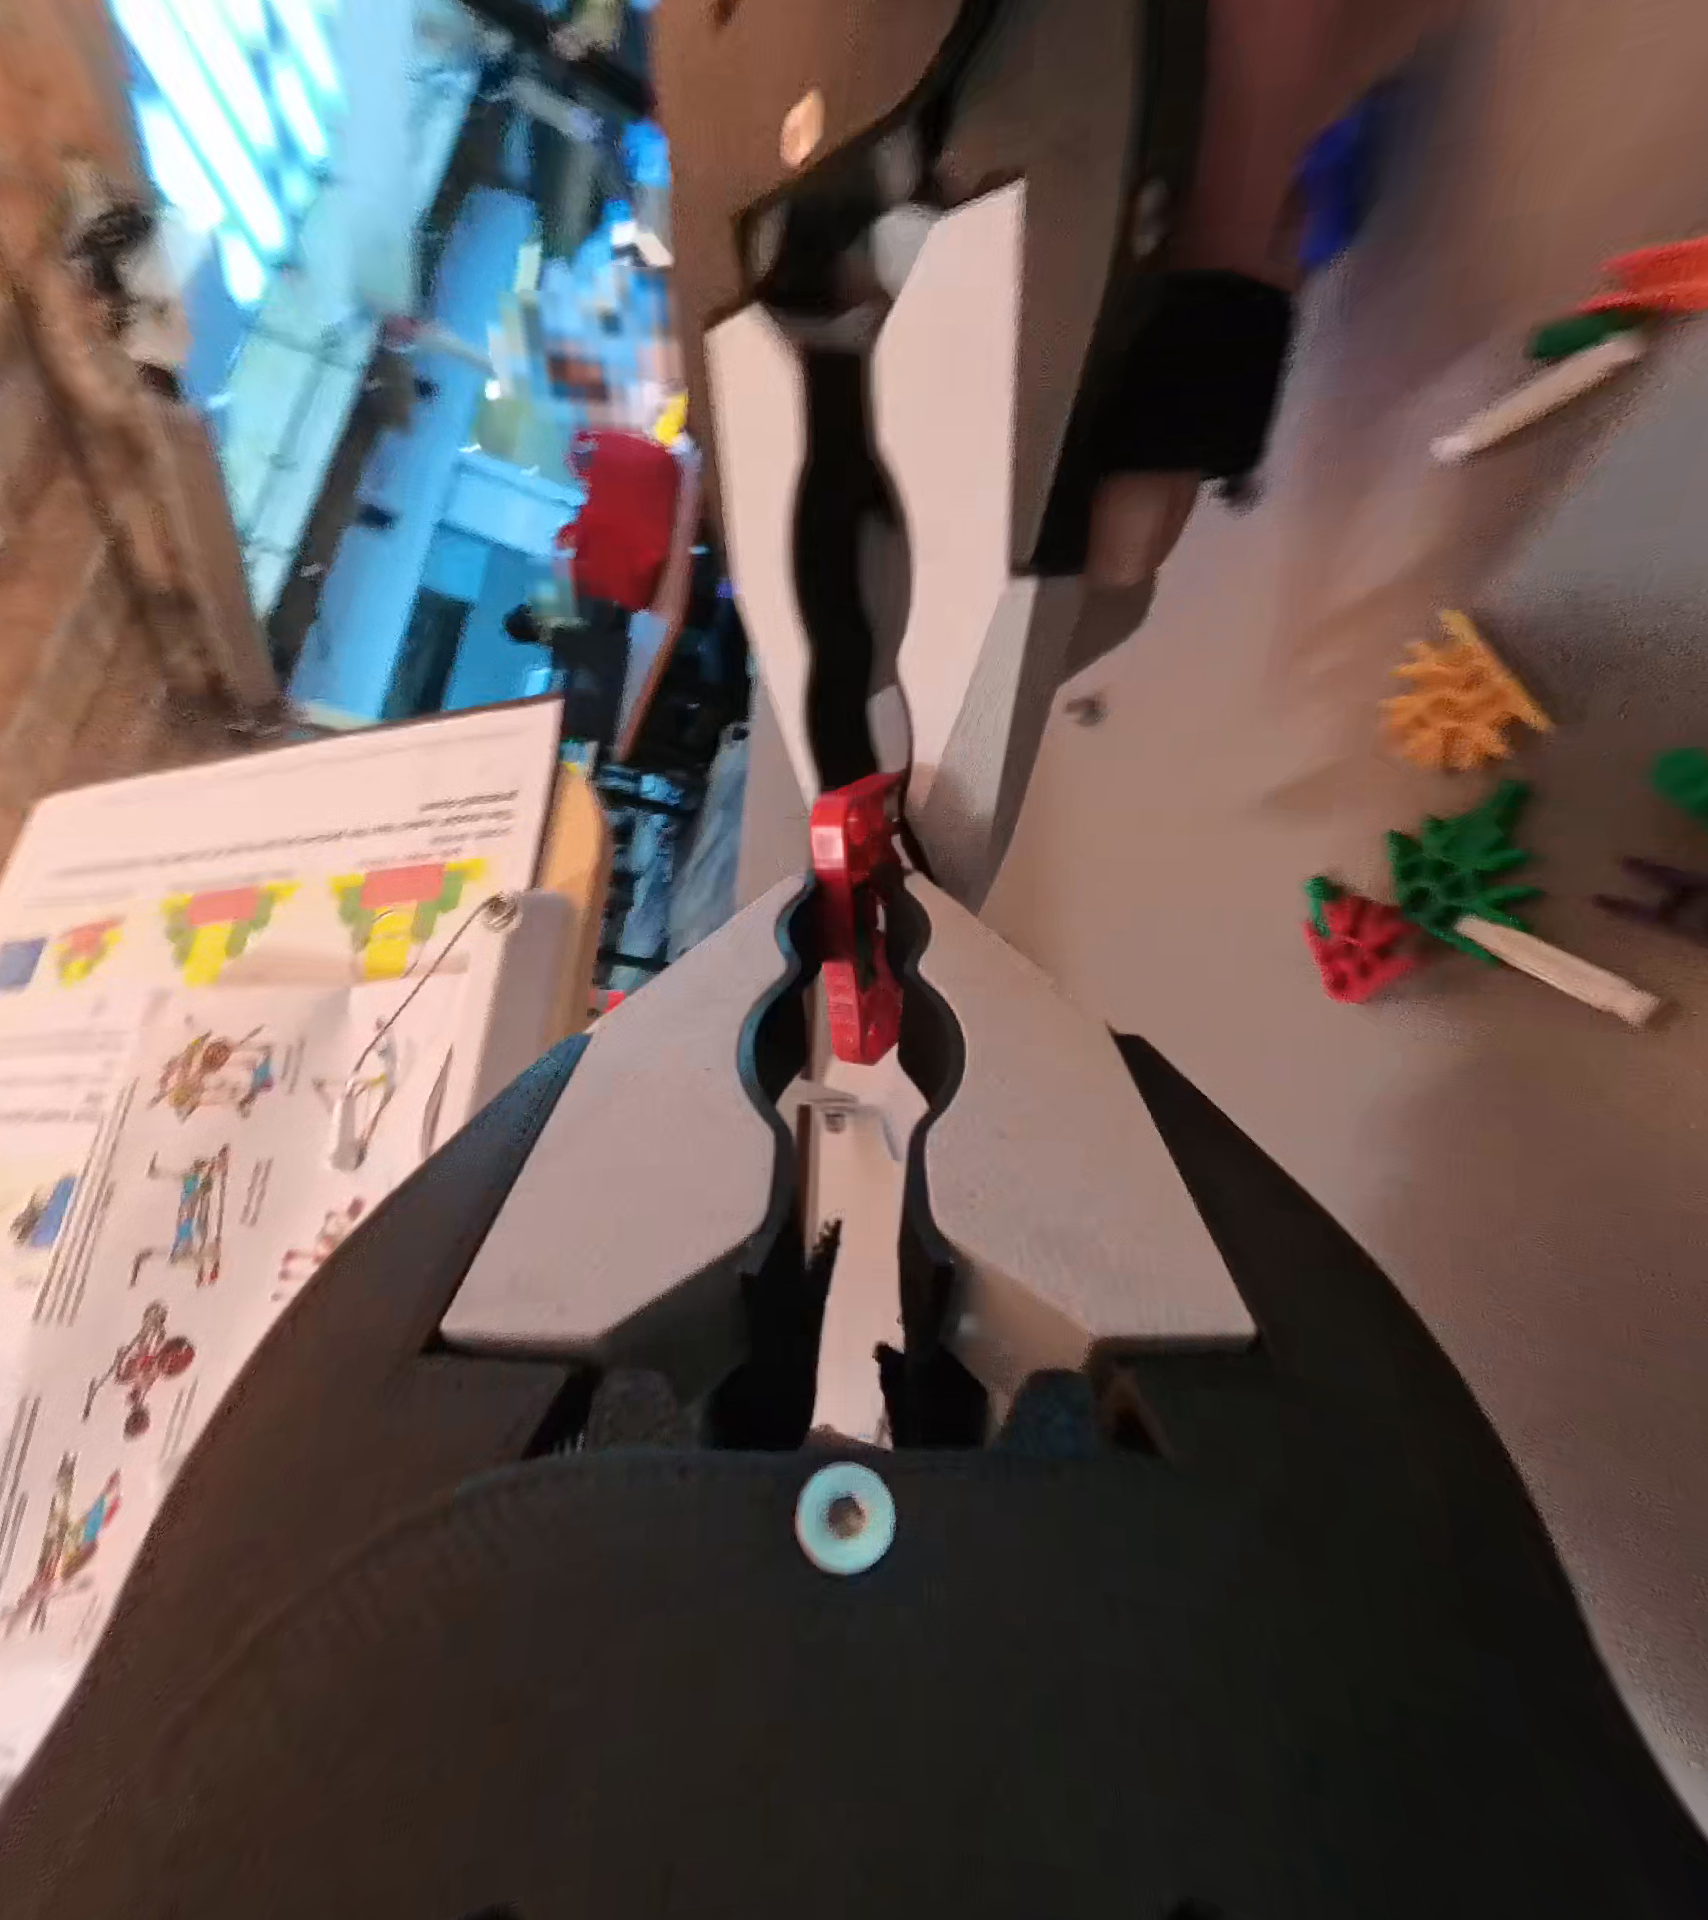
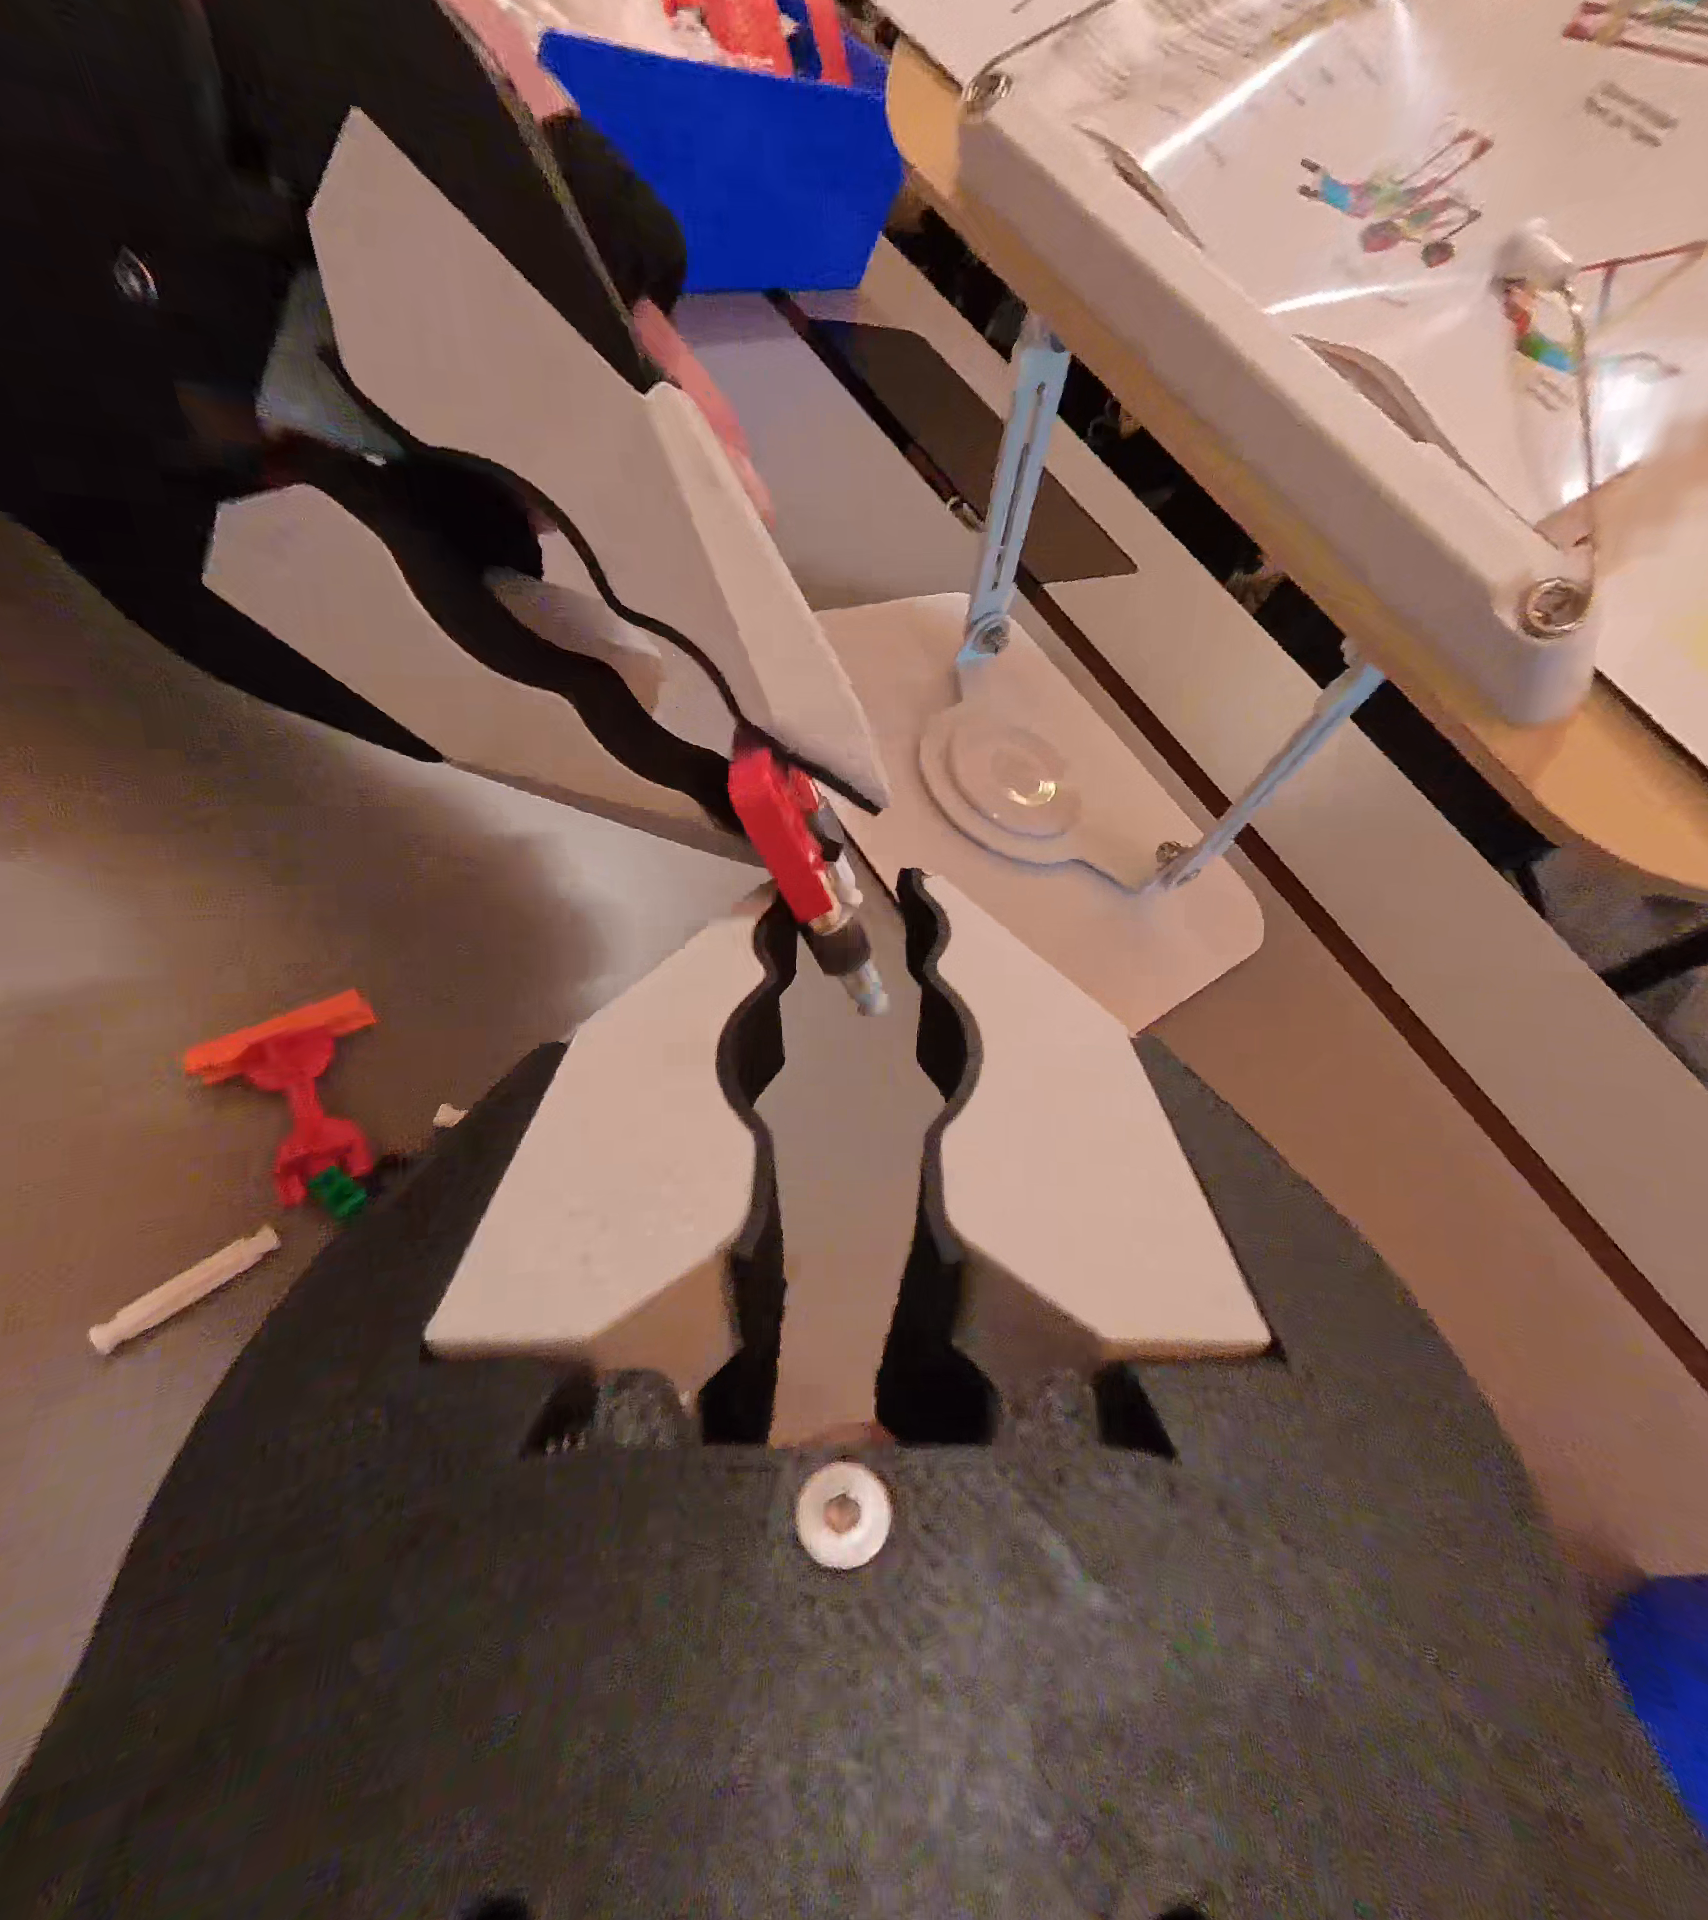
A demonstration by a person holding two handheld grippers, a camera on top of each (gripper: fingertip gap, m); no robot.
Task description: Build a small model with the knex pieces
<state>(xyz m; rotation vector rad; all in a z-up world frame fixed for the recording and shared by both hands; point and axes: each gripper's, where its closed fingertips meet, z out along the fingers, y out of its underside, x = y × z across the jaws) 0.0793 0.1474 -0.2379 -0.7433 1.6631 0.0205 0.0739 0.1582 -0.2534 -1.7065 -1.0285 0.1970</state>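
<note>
Red plastic connector [image 1: 855,935], seemingly light, stiff and slick: we are pinching its flat faces in our left claw [image 1: 855,896] above the desk [image 1: 1452,1351], right claw [image 2: 842,899] gaping around its stub.

text: printed lines on instruction sheet [image 1: 237,997] | legibility: blurred, none readable | elsewhere: none

Scattered on the grey table [image 1: 1452,1351]: yellow spiky plastic connector [image 1: 1456,704], green fan-shaped connector on a white rod [image 1: 1473,883], red wedge connector [image 1: 1354,940]. Propped on a white metal stand [image 2: 1193,416], a laminated instruction sheet [image 1: 206,1039]. Behind it, a blue plastic bin [image 2: 756,177].
</note>
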